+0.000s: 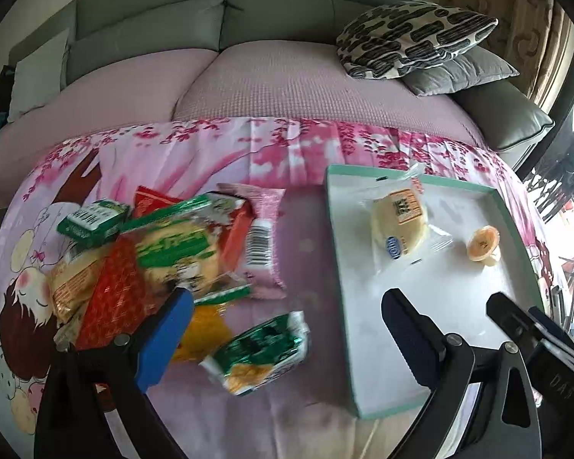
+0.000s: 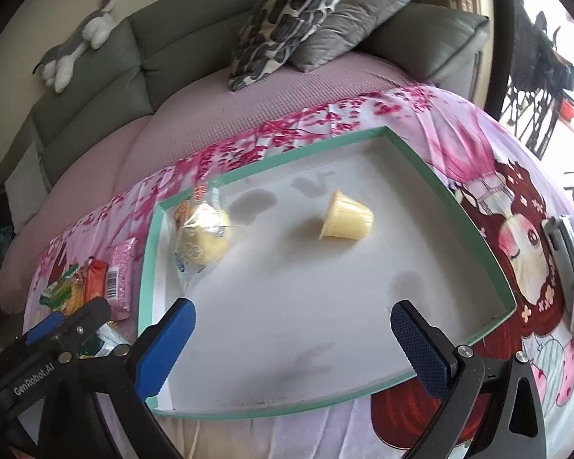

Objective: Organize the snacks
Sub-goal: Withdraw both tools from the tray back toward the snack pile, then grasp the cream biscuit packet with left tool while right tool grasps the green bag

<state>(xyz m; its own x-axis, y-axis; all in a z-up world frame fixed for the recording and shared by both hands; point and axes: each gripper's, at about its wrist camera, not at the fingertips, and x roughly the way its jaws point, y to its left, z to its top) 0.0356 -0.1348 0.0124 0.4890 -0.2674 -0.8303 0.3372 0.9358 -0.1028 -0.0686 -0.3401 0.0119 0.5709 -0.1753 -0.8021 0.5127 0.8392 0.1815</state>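
Two grippers hover over the pink cartoon-print cloth [image 1: 195,160], both spread wide and holding nothing. The left gripper [image 1: 287,329] hangs low between the snack pile [image 1: 160,256] and the tray [image 1: 432,411], its left finger over the pile's near edge, its right finger over the tray's near left part. Just below its open fingers lies a green-and-silver packet [image 1: 260,352], apart from the heap. The right gripper [image 2: 292,338] sits above the tray's near edge, pointing into its white floor. Inside the tray rest a clear-wrapped pale bun [image 2: 204,239] by the far left corner and a small yellow jelly cup [image 2: 346,218], tipped on its side near the middle, well apart from each other. The pile is a jumble of green, red, orange and pink wrappers, overlapping on the cloth left of the tray. Behind stands a grey sofa [image 1: 225,11].
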